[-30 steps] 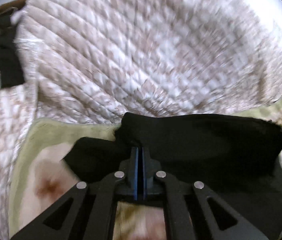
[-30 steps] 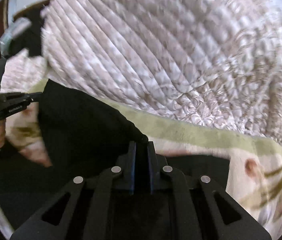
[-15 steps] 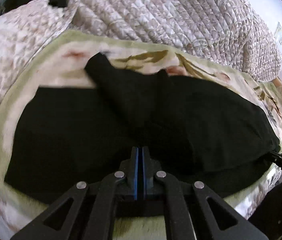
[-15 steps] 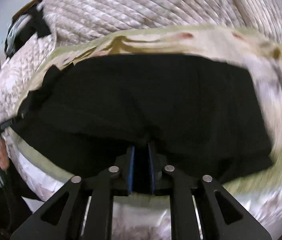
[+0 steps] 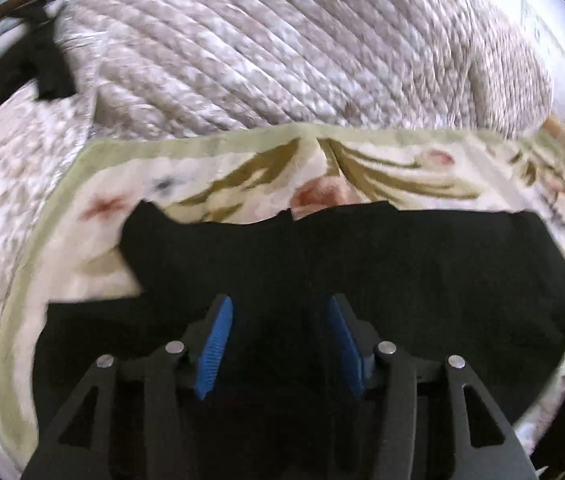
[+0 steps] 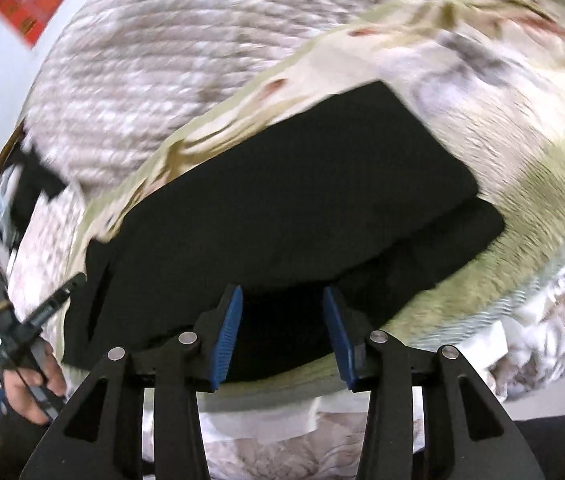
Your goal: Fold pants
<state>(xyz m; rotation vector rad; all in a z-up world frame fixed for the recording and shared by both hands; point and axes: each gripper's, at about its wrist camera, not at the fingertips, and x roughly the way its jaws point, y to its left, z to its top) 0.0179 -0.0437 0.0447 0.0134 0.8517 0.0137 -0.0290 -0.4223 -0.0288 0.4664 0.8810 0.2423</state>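
While both cameras are tilted down at a bed, the black pants serve as the landmark for every place given below.

Left wrist view, pants: black cloth is seen lying flat on a floral blanket, spread wide across the lower half of the picture, with a ragged upper-left edge.
Left wrist view, left gripper: it is held over the near part of the pants, blue pads spread apart; the jaws have just been opening, and nothing is pinched between them.
Left wrist view, floral blanket: cream with a pale green border, it is seen under and beyond the pants.
Left wrist view, quilted cover: a pinkish-white heap is seen beyond the pants, past the blanket's border.

Right wrist view, pants: a folded black slab is seen, an upper layer lying over a lower one that shows at the right.
Right wrist view, right gripper: it is held above the near edge of the pants, jaws parted and just opened, gripping nothing.
Right wrist view, left hand: it is seen left of the pants, wrapped around a black gripper handle.
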